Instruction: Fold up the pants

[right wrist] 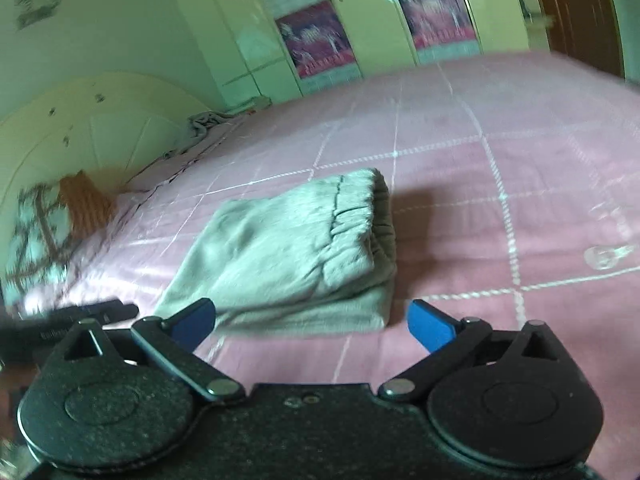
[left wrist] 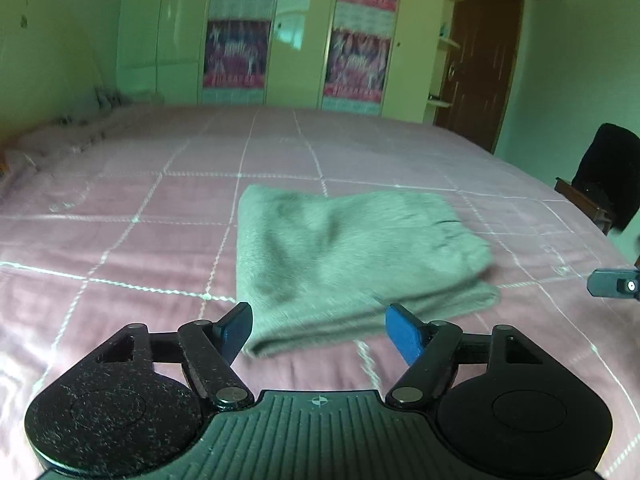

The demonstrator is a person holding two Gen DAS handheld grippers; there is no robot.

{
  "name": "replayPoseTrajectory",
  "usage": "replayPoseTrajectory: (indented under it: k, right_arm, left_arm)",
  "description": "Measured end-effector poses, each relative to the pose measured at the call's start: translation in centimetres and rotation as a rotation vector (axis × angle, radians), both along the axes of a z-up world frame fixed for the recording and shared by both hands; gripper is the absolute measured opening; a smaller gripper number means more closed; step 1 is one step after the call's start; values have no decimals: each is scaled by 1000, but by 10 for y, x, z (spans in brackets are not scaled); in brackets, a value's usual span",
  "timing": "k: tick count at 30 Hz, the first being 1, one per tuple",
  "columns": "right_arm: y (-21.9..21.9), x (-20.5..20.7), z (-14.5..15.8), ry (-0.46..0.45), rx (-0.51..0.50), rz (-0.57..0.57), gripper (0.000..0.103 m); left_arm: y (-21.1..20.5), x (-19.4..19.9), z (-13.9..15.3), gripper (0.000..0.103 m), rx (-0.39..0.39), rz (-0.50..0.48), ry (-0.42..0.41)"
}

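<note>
Pants (left wrist: 352, 256) lie folded into a compact grey-green stack on the pink bed (left wrist: 160, 208), elastic waistband on the right end of the stack. Left gripper (left wrist: 320, 330) spread wide, empty, just short of the stack's near edge. Right gripper (right wrist: 312, 322) also wide and empty, near the same edge, not touching. Wardrobe (left wrist: 296, 32) at far wall.

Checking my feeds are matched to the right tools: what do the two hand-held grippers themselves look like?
Both look alike. The left hand-held gripper has two flat blue fingers on black linkage bars with silver pivot pins, round speckled black housings on each side, and a ribbed centre plate bearing a small crosshair mark. The right hand-held gripper matches it. No cables or sleeves show.
</note>
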State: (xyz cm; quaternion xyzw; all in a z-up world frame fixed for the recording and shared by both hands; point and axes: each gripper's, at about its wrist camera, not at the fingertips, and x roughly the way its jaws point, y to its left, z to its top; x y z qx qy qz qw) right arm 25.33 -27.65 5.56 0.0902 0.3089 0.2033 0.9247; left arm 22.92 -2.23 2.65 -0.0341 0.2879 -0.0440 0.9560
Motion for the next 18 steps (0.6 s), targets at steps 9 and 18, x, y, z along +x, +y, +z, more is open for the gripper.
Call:
replayPoseTrajectory:
  k: [9,18]
  right_arm:
    - [0,-123,8,-253,-173,-59,103]
    - [-8,-187,-20,-320,-204,-178,103]
  left_arm:
    - [-7,-115,29,79,23,-3,-71]
    - [-13,-198,-7,89,69,1,-146]
